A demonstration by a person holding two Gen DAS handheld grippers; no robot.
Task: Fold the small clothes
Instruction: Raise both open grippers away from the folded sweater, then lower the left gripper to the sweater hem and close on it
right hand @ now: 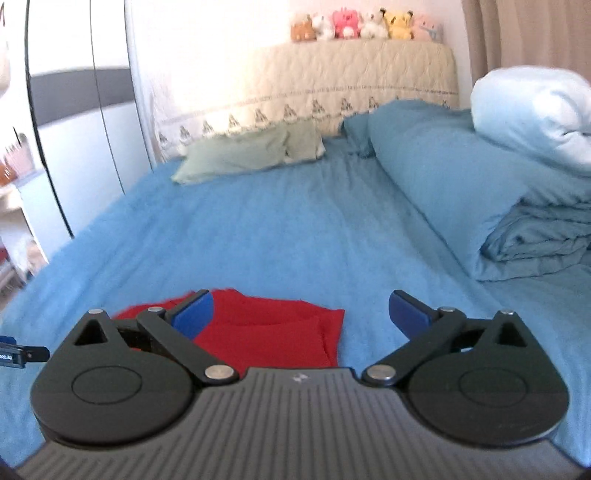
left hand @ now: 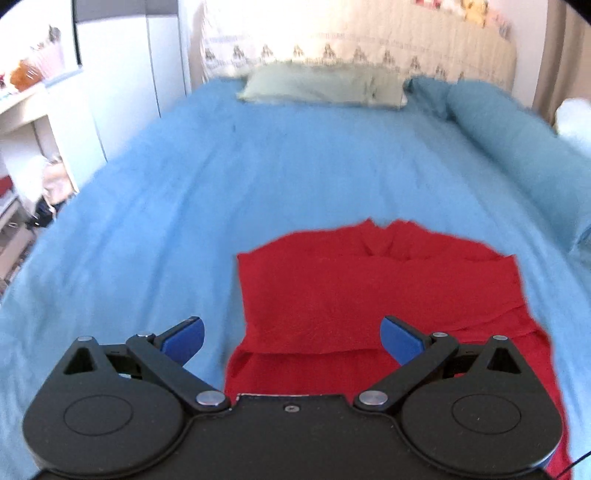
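A red garment (left hand: pixel 373 291) lies folded on the blue bed sheet (left hand: pixel 184 206), its upper layer doubled over the lower one. My left gripper (left hand: pixel 291 338) hovers above its near edge, open, its blue pads wide apart with nothing between them. In the right wrist view the same red garment (right hand: pixel 266 332) lies low and left of centre. My right gripper (right hand: pixel 301 314) hangs above its right edge, open wide and empty. At the far left edge of that view a dark part of the other gripper (right hand: pixel 18 354) shows.
A green pillow (left hand: pixel 325 86) lies at the headboard (right hand: pixel 362 77). A long blue bolster (right hand: pixel 436 173) and folded blue bedding (right hand: pixel 535 243) with a white duvet (right hand: pixel 532 110) line the right side. Plush toys (right hand: pixel 362 24) sit atop the headboard. White shelves (left hand: pixel 26 122) stand left.
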